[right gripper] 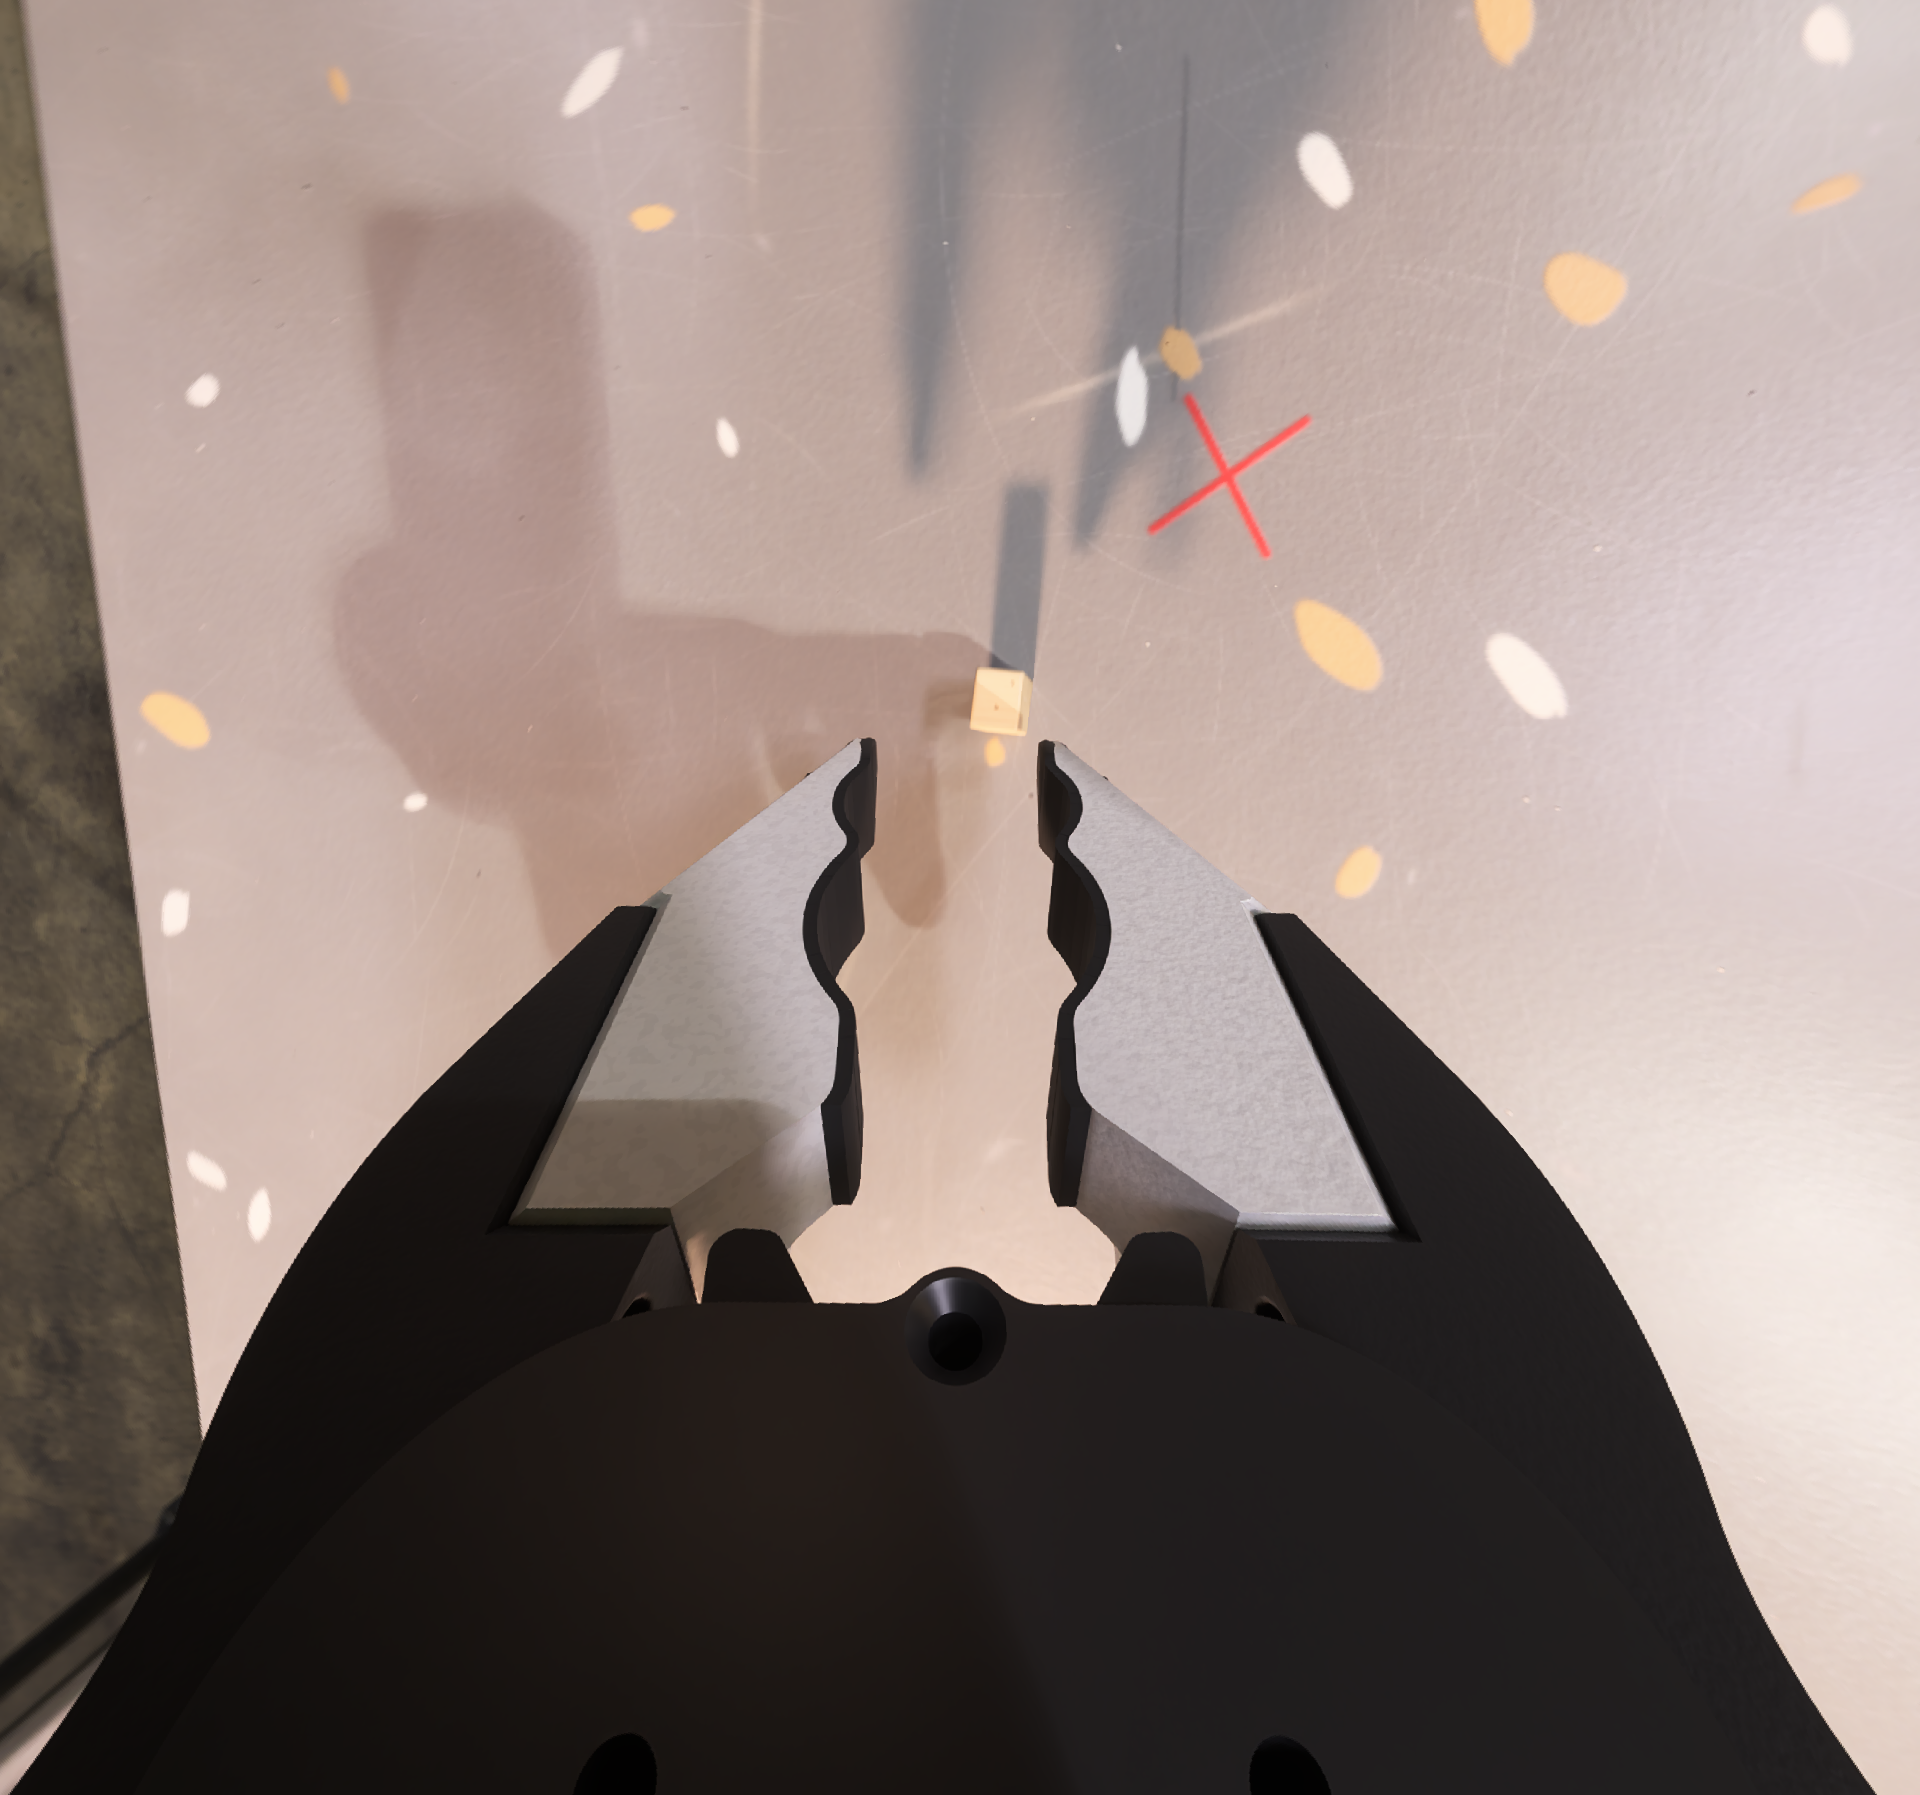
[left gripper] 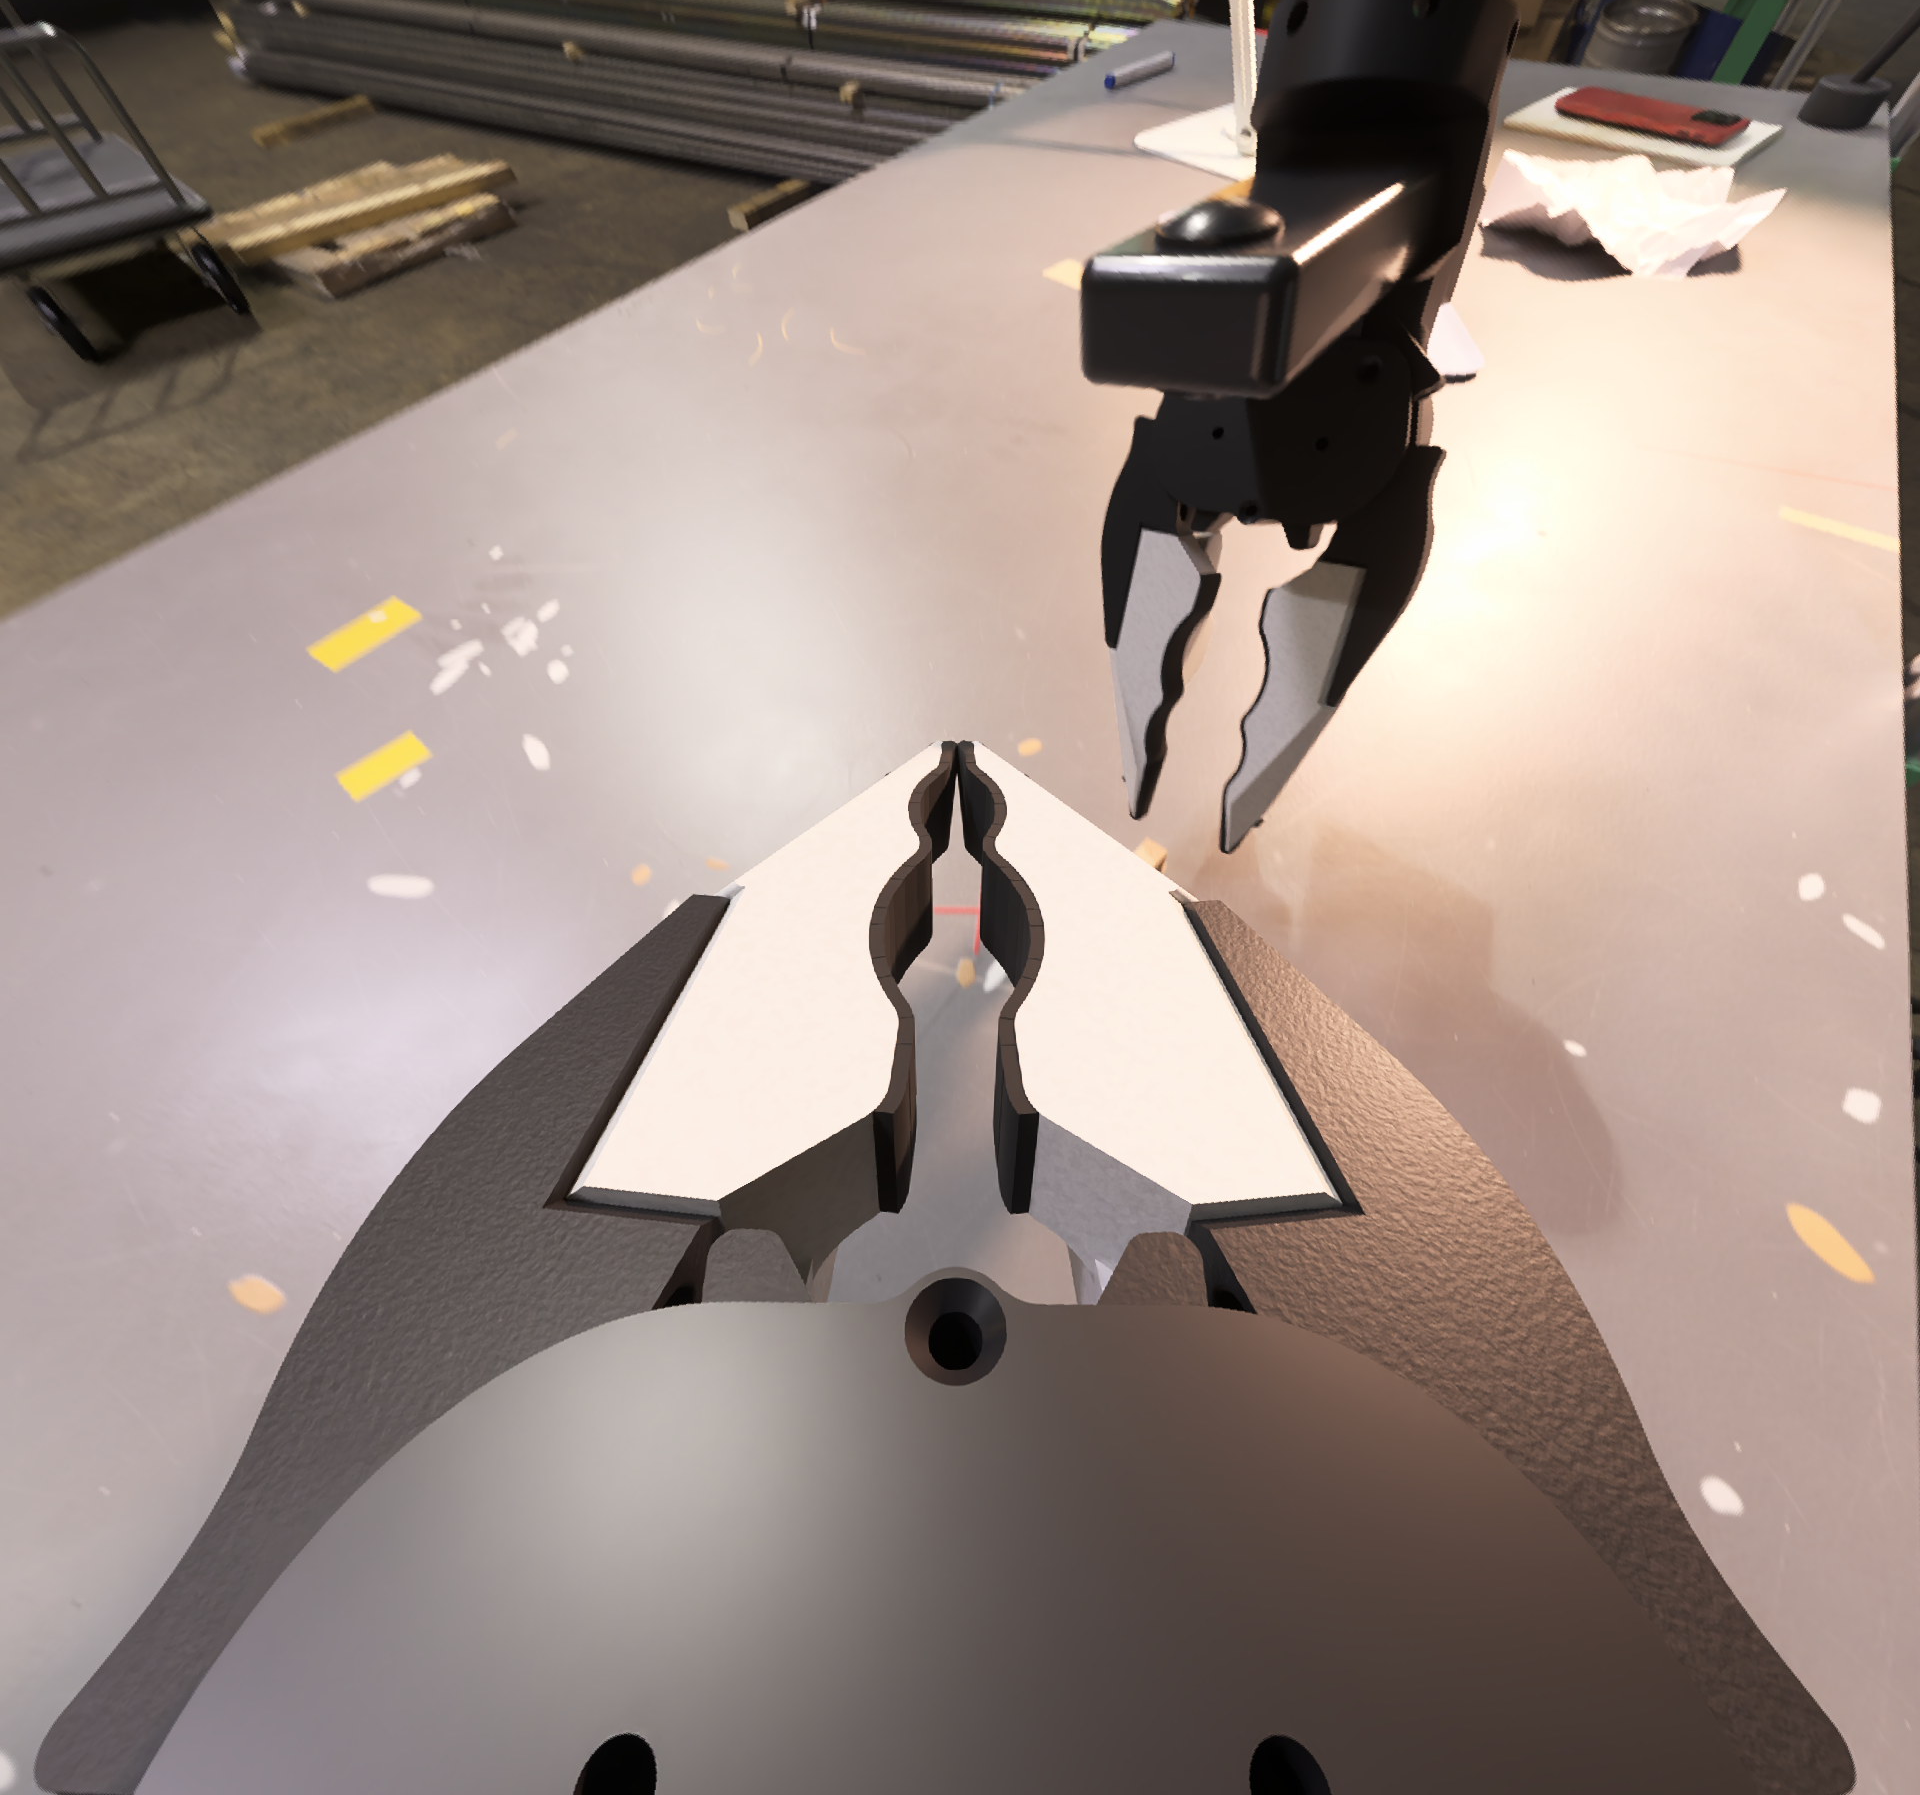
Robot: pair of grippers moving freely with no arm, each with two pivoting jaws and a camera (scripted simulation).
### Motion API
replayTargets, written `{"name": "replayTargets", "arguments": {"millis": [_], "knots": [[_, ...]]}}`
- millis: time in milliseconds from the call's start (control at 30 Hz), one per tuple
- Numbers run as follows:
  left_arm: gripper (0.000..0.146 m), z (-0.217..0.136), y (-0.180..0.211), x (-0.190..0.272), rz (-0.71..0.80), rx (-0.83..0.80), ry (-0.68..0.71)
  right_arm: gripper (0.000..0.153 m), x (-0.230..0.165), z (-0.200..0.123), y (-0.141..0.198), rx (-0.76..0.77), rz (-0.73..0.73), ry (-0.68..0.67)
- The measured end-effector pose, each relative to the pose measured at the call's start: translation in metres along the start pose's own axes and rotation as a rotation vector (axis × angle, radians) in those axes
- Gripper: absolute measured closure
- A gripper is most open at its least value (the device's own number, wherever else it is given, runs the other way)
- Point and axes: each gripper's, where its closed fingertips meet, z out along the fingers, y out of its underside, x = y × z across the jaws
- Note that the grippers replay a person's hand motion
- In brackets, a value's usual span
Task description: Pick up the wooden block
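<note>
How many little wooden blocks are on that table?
1. The wooden block sits on the grey table just ahead of the open right gripper. In the left wrist view only its corner peeks out beside the shut left gripper.

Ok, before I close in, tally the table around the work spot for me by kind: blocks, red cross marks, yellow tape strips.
wooden block: 1
red cross mark: 1
yellow tape strips: 2
Total: 4
</note>
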Motion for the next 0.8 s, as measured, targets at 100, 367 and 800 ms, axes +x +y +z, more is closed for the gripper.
{"name": "replayTargets", "arguments": {"millis": [100,367,800], "knots": [[0.146,0.004,0.022,0.006,-0.020,-0.029,0.035,0.124,0.002,0.012,-0.002,-0.018,0.049,0.032],[0.146,0.036,0.033,0.023,0.022,-0.082,0.144,0.143,0.009,0.018,-0.001,-0.023,0.036,0.161],[0.143,0.117,0.022,0.089,0.116,-0.201,0.435,0.143,0.038,-0.131,0.130,0.001,0.219,0.289]]}}
